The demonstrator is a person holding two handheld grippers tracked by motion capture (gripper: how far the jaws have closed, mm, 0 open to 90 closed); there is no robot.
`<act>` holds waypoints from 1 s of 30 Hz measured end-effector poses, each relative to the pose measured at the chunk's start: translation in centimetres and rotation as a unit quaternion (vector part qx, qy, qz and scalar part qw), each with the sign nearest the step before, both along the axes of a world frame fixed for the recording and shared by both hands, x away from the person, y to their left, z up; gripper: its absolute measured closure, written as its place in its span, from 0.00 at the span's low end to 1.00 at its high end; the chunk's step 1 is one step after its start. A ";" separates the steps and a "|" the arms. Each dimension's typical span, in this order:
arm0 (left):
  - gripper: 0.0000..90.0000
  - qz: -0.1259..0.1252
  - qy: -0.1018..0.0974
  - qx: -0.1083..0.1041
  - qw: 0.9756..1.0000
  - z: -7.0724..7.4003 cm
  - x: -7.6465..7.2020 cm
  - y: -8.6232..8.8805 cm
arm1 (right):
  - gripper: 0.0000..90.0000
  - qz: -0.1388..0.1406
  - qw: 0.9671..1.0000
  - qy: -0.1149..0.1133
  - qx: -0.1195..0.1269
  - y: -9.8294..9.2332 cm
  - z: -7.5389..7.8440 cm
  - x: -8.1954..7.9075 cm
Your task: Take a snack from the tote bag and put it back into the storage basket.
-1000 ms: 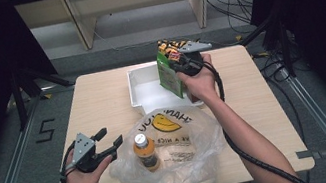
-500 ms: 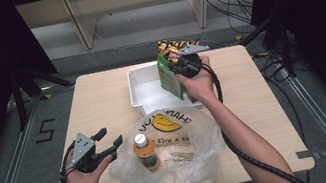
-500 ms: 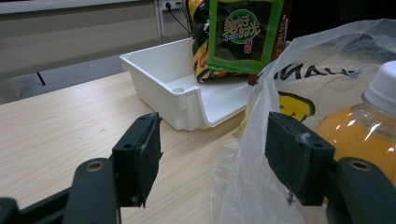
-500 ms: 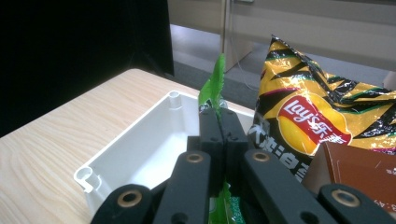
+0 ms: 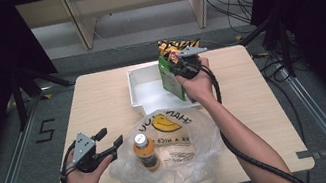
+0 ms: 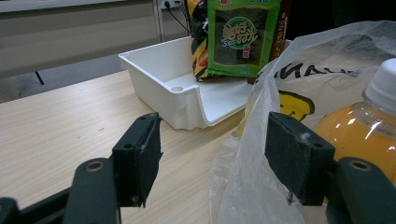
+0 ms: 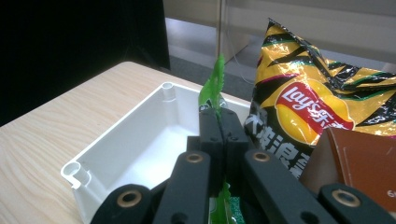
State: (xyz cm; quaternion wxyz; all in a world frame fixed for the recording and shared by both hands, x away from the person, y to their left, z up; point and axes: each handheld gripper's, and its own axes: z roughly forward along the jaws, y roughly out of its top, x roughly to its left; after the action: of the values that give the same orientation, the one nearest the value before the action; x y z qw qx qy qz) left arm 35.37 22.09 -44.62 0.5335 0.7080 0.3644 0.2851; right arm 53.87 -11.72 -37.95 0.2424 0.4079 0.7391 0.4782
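One white tray [image 5: 141, 82], one green snack packet [image 5: 168, 78], one chips bag [image 5: 178, 45], one juice bottle [image 5: 145, 151], one plastic bag [image 5: 183, 161], one brown packet [image 7: 359, 163].

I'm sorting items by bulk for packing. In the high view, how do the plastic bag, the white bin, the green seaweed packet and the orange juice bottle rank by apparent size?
1. plastic bag
2. white bin
3 and 4. green seaweed packet and orange juice bottle: look alike, and a gripper partly hides the packet, so no ranking.

Left gripper [image 5: 106, 138] jaws apart, right gripper [image 7: 218, 122] jaws clamped.
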 end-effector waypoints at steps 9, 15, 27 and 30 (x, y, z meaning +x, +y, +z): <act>0.39 0.000 0.000 0.000 1.000 0.0 0.0 0.0 | 1.00 -0.002 1.000 0.009 -0.004 0.1 -0.5 0.3; 0.39 0.001 0.000 -0.002 1.000 0.0 0.0 0.1 | 1.00 -0.005 1.000 0.015 -0.004 0.1 -1.2 0.5; 0.39 -0.001 -0.001 -0.004 1.000 0.0 0.0 -0.1 | 1.00 -0.002 1.000 0.015 -0.001 0.3 -1.3 0.6; 0.40 0.000 0.000 -0.004 1.000 0.0 0.0 -0.1 | 1.00 0.002 1.000 0.016 -0.004 0.3 -1.4 0.7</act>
State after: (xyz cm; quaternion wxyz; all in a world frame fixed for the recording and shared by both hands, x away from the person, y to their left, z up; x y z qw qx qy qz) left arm 35.41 22.03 -44.66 0.5363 0.7061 0.3655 0.2834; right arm 54.52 -11.42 -39.33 0.2312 0.4134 0.7455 0.4690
